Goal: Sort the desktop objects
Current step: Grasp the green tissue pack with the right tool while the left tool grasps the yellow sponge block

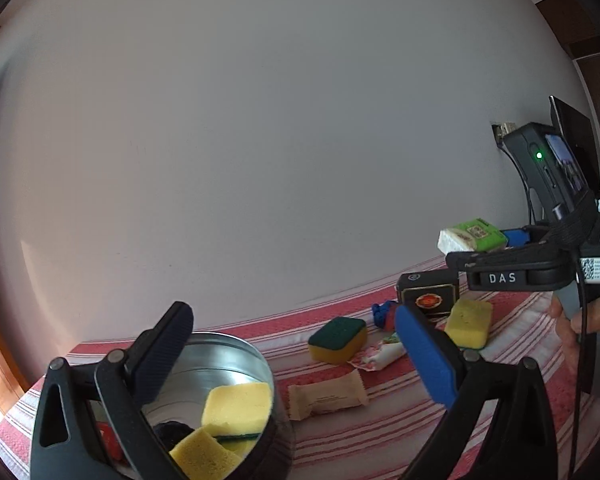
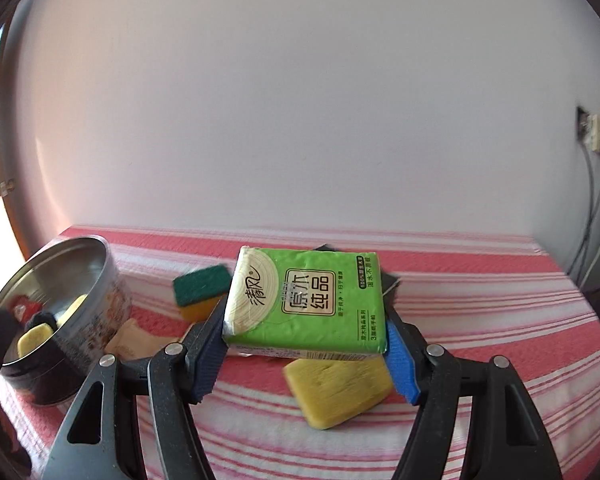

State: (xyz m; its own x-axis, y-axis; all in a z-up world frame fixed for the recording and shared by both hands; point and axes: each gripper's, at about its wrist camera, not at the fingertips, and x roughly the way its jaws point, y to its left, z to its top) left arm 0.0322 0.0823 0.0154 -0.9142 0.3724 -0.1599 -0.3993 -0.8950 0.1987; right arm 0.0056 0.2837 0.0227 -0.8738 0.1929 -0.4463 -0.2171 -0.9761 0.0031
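Note:
My right gripper (image 2: 306, 350) is shut on a green tissue pack (image 2: 306, 302) and holds it above the striped table; the pack also shows in the left wrist view (image 1: 471, 235), up in the air at the right. My left gripper (image 1: 296, 354) is open and empty, over the round metal tin (image 1: 236, 350) at the table's left. The tin (image 2: 66, 264) holds yellow sponges (image 1: 236, 404) and dark and red items. A green-topped sponge (image 1: 338, 338) and a yellow sponge (image 1: 469, 322) lie on the cloth.
A red-and-white striped cloth (image 2: 480, 320) covers the table. On it lie a beige wrapped packet (image 1: 328, 394), a red-and-white wrapper (image 1: 380, 354), a dark box (image 1: 430, 294) and a blue toy (image 1: 382, 312). A white wall stands behind; cables (image 2: 592, 216) hang at right.

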